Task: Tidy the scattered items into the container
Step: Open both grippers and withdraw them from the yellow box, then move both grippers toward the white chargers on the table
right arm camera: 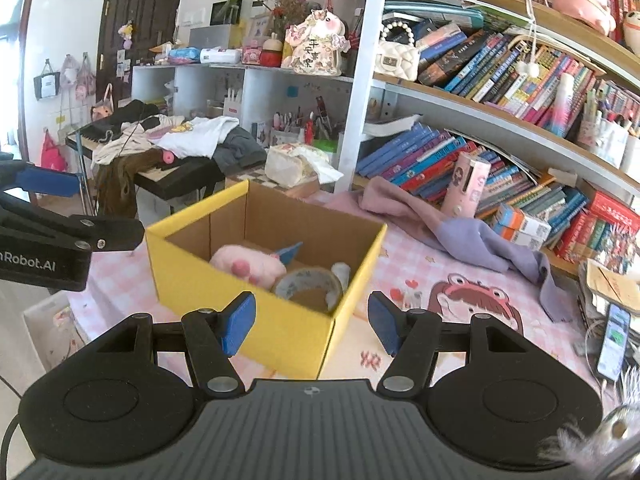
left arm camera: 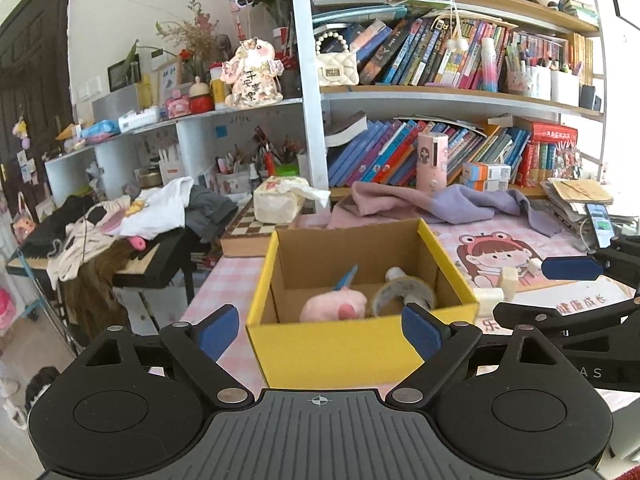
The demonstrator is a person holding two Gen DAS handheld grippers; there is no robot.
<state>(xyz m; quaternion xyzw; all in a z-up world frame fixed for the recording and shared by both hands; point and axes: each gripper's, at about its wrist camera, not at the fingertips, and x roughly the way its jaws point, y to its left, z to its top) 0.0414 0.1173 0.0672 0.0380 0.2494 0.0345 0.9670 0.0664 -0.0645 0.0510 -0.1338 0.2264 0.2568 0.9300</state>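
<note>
From the left wrist view, the left gripper (left arm camera: 320,330) has its fingers (left arm camera: 218,330) spread wide and holds nothing. It hovers just in front of the yellow box (left arm camera: 360,352), which stands on the surface (left arm camera: 224,280) with the pink checked mat. Inside the box lie a pink plush toy (left arm camera: 334,306), a roll of tape (left arm camera: 402,294) to the right of the toy, and a blue piece (left arm camera: 347,278) that leans on the back wall. To the right of the box, outside it, some small white blocks (left arm camera: 508,280) lie on the mat, near the right gripper (left arm camera: 572,284), whose fingers are also apart and empty.

From the right wrist view, the right gripper (right arm camera: 314,322) is open in front of the near corner of the yellow box (right arm camera: 288,336). The plush toy (right arm camera: 248,266) and the tape (right arm camera: 310,286) are in the box, and the left gripper (right arm camera: 48,184) shows at the left of the box.

I judge that most things are already inside and the white blocks are left. The risk is that a wide open finger catches the near wall of the light box and pushes or tips it. Also the two grippers are near each other and may collide beside the box.
</note>
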